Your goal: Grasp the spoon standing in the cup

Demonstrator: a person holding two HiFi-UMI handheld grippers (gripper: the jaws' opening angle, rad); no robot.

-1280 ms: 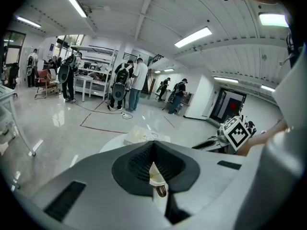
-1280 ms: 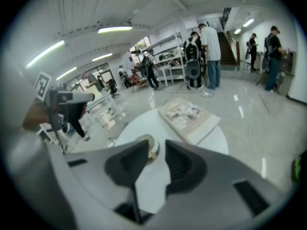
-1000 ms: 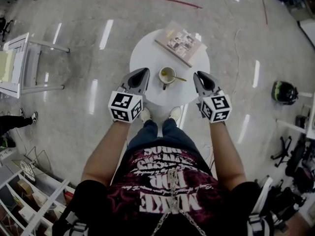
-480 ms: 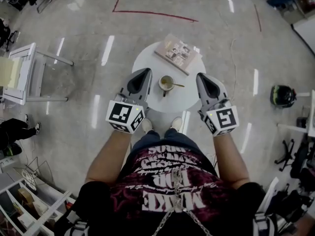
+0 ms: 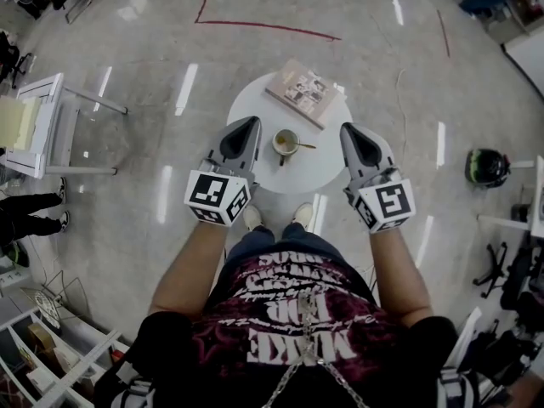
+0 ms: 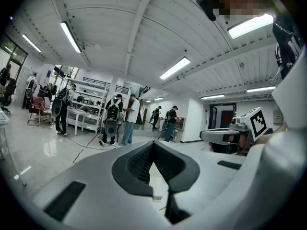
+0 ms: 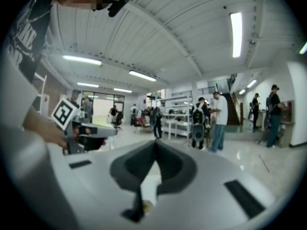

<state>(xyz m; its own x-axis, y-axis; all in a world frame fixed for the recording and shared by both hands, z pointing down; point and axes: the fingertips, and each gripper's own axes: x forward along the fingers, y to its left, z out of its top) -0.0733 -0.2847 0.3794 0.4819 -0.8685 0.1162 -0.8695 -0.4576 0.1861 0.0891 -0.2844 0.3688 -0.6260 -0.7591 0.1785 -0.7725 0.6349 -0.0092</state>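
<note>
The cup (image 5: 286, 142) is hiding the spoon's (image 5: 306, 146) bowl; the book's (image 5: 308, 92) cover is showing too small to read.

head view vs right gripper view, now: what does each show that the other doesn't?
Head view only: the round white table, the cup with the spoon in it, a book at the table's far edge, a helmet on the floor.
Right gripper view only: ceiling light strips and people standing at benches across the room.
Both: the right gripper, shut on nothing, and the left gripper with its marker cube. Neither gripper touches the cup.
</note>
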